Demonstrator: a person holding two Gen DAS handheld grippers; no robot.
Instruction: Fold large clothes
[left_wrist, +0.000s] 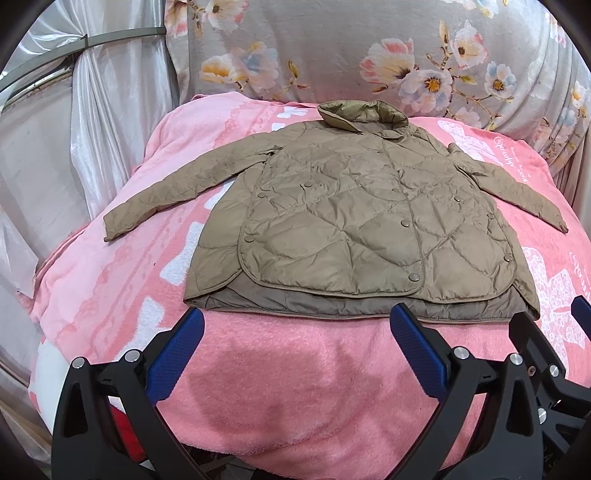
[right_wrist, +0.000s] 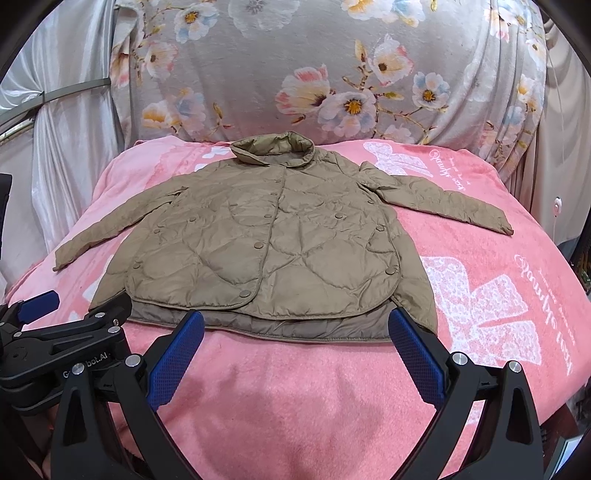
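So the setup is a bed or couch draped in a fuzzy pink blanket with white bow prints, backed by a big grey floral-print cushion and, off to the left, shiny silver-white curtain fabric.

Spread flat on the blanket is the tan quilted puffer jacket with snap buttons, front side up and snapped closed. Its long axis runs straight away from the grippers: hem nearest, collar at the far end by the cushion. Both sleeves are splayed out sideways, the left-hand sleeve reaching toward the curtain, the other sleeve running out to the right.

The left gripper with blue textured pads hangs just short of the hem, jaws spread wide, holding nothing. The right gripper with matching blue pads is the same story: wide apart, empty, right at the hem's near edge. They sit side by side, left nearer the left sleeve, right nearer the right one.

My guess is that no fold has started, and each sleeve goes to the gripper on its own side.
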